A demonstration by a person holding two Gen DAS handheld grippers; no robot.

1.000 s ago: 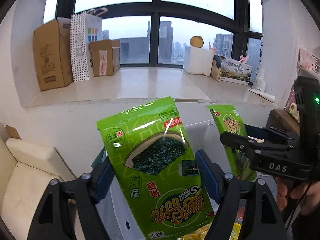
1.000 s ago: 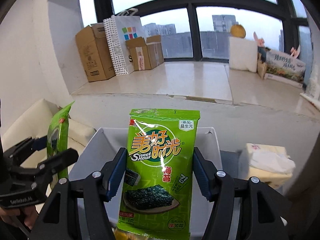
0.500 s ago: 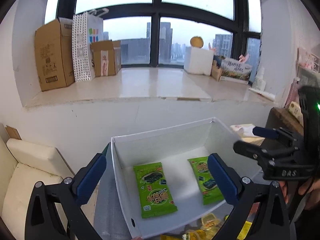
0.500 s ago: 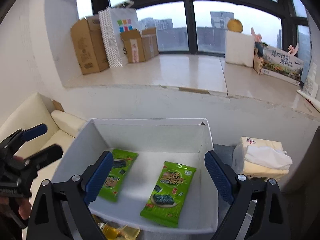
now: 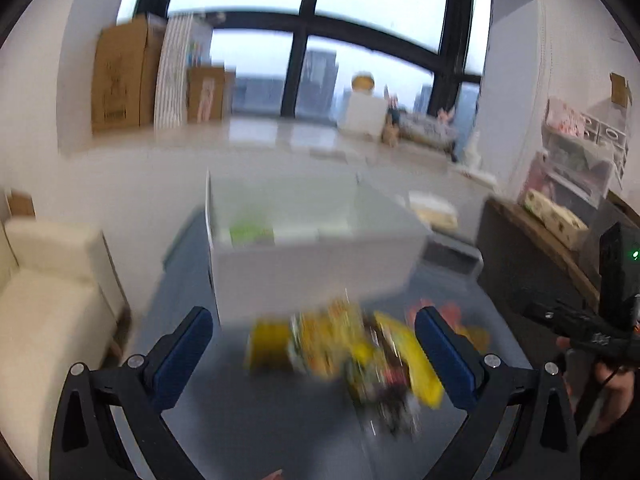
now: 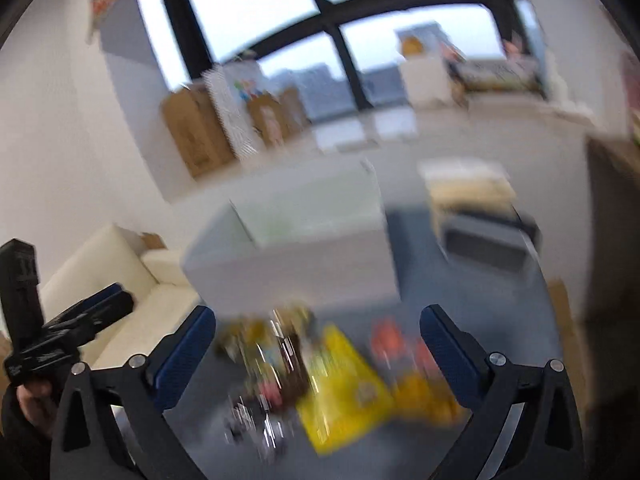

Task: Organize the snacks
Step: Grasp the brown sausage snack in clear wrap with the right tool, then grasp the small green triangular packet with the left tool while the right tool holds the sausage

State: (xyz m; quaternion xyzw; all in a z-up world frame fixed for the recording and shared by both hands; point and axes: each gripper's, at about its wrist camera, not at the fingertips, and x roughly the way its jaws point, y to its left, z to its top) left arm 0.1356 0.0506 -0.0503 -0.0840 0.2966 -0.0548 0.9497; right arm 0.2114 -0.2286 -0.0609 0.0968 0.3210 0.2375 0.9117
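Both views are motion-blurred. A white box [image 5: 312, 264] stands on the grey table, with a green seaweed packet [image 5: 250, 234] just visible inside; the box also shows in the right wrist view [image 6: 296, 268]. In front of it lies a pile of yellow, orange and dark snack packets [image 5: 360, 356], also seen in the right wrist view [image 6: 340, 376]. My left gripper [image 5: 312, 356] is open and empty above the pile. My right gripper [image 6: 316, 356] is open and empty above the pile too. The right gripper shows at the right edge of the left wrist view [image 5: 584, 328].
A cream sofa [image 5: 52, 280] stands left of the table. A tissue box [image 6: 468, 188] and a grey container [image 6: 488, 240] sit right of the white box. Cardboard boxes [image 5: 120, 80] line the window ledge. A dark cabinet [image 5: 532, 264] stands at the right.
Both grippers let go of the green seaweed packets, which now lie in the white box. Both have pulled back and down towards the snack pile, jaws wide.
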